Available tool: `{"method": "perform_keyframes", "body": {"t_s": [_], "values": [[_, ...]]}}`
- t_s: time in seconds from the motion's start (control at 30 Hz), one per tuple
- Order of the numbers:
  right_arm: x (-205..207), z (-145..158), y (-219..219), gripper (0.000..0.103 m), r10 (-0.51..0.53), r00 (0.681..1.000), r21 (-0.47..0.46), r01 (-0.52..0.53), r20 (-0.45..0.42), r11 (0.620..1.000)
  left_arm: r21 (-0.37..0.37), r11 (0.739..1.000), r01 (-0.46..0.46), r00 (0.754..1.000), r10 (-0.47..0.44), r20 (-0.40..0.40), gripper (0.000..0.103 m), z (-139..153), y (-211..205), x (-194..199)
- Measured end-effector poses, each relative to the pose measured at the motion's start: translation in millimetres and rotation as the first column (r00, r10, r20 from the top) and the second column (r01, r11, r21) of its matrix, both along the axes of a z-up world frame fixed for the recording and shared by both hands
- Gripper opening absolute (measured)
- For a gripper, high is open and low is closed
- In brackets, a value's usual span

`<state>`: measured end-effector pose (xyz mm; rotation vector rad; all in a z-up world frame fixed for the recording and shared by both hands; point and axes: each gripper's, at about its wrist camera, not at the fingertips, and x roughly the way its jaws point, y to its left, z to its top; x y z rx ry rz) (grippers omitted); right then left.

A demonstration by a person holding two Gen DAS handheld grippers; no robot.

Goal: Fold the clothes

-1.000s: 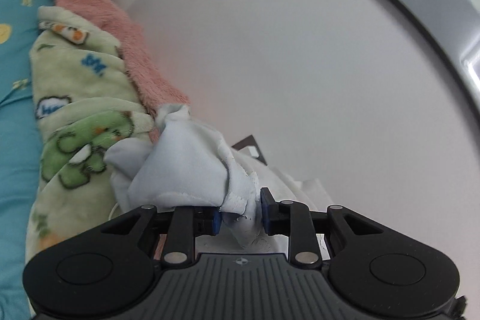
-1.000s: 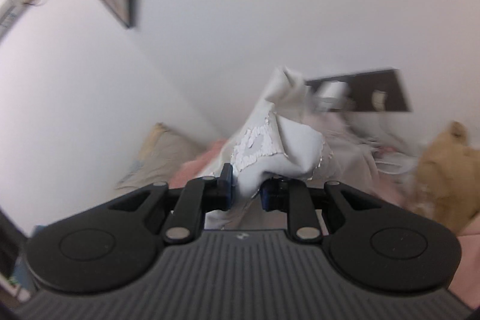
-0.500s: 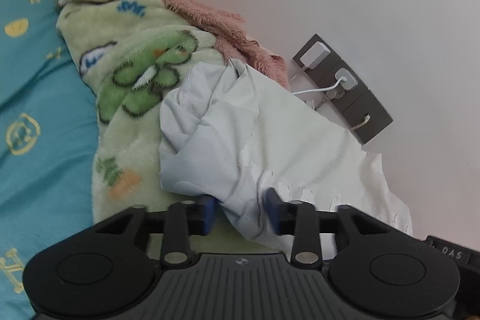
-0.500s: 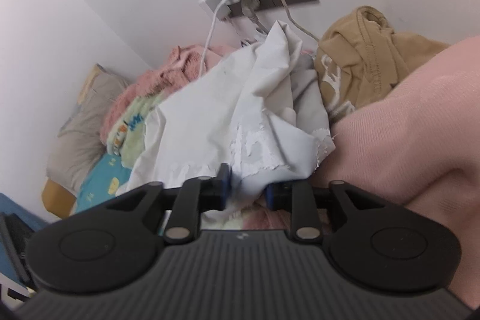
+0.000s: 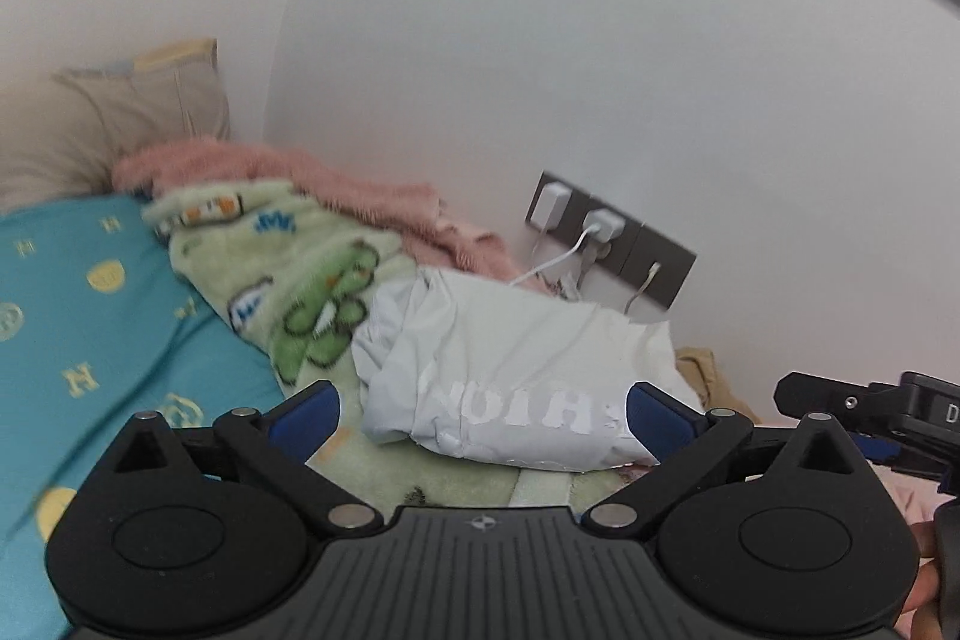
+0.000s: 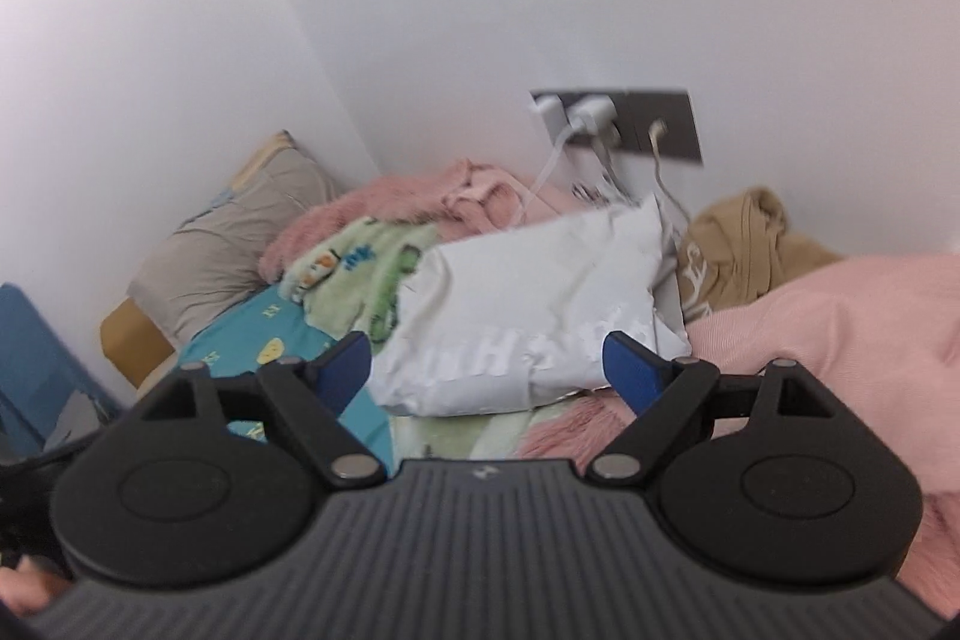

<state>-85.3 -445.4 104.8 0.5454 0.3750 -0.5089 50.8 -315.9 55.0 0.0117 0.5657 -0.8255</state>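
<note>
Both tongs stand wide and hold nothing. Left gripper (image 5: pixel 483 409) has its blue pads spread to either side of the white folded shirt (image 5: pixel 516 370), which lies straight ahead of it and clear of both pads. From the left edge of that view come the teal sheet (image 5: pixel 90 334), then the green cartoon blanket (image 5: pixel 300 280) on which the shirt rests, then the shirt itself, with the wall sockets (image 5: pixel 606 238) behind it and the right tool's black frame at the far right. Right gripper (image 6: pixel 486 364) is just as wide, and the shirt (image 6: pixel 534 304) again sits dead ahead between its pads, the tan garment (image 6: pixel 744 244) and a pink cloth (image 6: pixel 840 322) to its right. The bundle's long axis runs side to side across both tongs. Neither hand looks clearly nearer. The fold looks finished, so the tan garment probably comes next, nearer the right hand.
</note>
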Motion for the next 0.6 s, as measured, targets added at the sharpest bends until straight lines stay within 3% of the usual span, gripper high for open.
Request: {"method": "perform_keyframes", "body": {"t_s": [0.2, 0.47, 0.6], "values": [[-35, 30, 50, 0.086, 0.035, 0.998, -0.094, -0.03, 0.054, 0.995, 0.033, 0.998, -0.051, 0.987, 0.045, 0.151, 0.103, 33, 48, -59], [-71, 44, 106, 0.086, 0.084, 0.994, -0.17, -0.072, 0.064, 0.983, -0.024, 0.995, -0.094, 0.967, 0.097, 0.237, 0.103, 55, 111, -132], [-85, 46, 134, 0.086, 0.105, 0.992, -0.252, -0.083, 0.072, 0.964, -0.065, 0.992, -0.104, 0.956, 0.118, 0.268, 0.103, 62, 140, -162]]}}
